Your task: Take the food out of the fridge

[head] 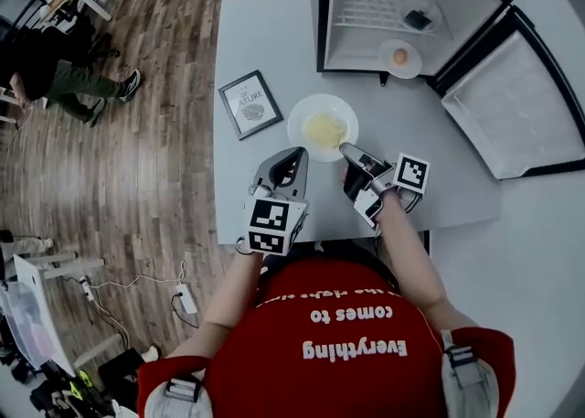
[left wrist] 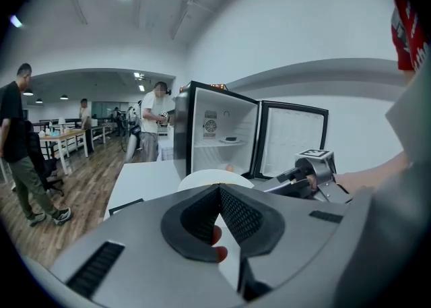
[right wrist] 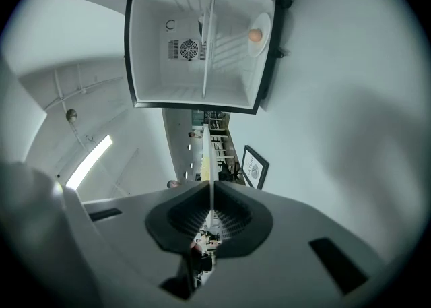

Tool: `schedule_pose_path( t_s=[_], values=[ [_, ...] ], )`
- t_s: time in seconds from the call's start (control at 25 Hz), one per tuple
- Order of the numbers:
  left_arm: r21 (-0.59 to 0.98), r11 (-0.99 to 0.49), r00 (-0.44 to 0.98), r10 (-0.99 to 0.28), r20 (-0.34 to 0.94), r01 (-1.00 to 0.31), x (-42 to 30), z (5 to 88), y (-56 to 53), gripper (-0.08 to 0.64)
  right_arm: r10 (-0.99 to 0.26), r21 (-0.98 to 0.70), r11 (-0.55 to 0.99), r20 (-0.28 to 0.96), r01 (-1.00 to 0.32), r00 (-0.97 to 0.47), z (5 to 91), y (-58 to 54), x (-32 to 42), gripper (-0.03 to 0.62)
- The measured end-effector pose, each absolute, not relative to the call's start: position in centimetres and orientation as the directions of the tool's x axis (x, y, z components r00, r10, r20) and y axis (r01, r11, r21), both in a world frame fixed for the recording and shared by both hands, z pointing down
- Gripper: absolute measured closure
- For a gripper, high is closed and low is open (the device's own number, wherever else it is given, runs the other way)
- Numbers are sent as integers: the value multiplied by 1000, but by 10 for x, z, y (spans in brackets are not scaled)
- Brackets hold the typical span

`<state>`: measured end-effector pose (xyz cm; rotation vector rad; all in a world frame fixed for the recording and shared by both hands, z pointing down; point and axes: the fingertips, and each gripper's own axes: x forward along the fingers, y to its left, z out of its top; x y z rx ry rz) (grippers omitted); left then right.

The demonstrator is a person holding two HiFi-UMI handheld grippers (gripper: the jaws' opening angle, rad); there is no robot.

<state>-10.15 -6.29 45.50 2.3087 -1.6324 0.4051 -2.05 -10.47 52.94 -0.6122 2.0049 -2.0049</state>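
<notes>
Food (head: pixel 324 129), pale yellow and too blurred to name, lies on a white plate (head: pixel 299 112) on the table (head: pixel 439 160), straight ahead of the right gripper (head: pixel 346 147). That gripper is clamped on the plate's near rim. In the right gripper view the plate shows only as a thin white edge running up from between the closed jaws, and the food on it is hidden. Beyond the plate, further out along the same gripper's line, stands the open fridge (head: pixel 352 41). A small round orange item (head: pixel 399 57) sits on a little dish at its front edge, and a dark item (head: pixel 419 19) on a dish on the shelf is too small to make out.

The left gripper view shows only the far arc of the plate above the left gripper's jaws, and a fingertip shows through the gap behind them.

The right gripper is rolled onto its side, one jaw over the rim and one under, and points about level toward the fridge. The left gripper (head: pixel 298 153) sits upright to the right one's left and points away from the person and a little down. Its jaws are closed tip to tip on nothing, just beside the plate's near-left rim; whether they touch it cannot be told. Both forearms reach out from under a red shirt that hides the elbows. A framed picture (head: pixel 250 104) lies ahead and left of the left gripper.
</notes>
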Motion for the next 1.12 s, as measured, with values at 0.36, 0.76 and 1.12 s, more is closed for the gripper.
schedule_pose_path(
  t_s=[0.36, 0.76, 1.12],
  values=[
    [64, -197, 205, -877, 435, -978, -146, 483, -41, 554, -276, -966, -120, 253, -229, -927, 594, -71, -71, 566],
    [134, -28, 93, -856, 508, -991, -188, 529, -9, 554, -174, -906, -233, 396, -353, -902, 682, -51, -101, 566],
    [142, -3, 79, -840, 536, -990, -193, 544, 2, 554, -160, -864, -268, 475, -425, -865, 714, -52, -97, 566]
  ],
)
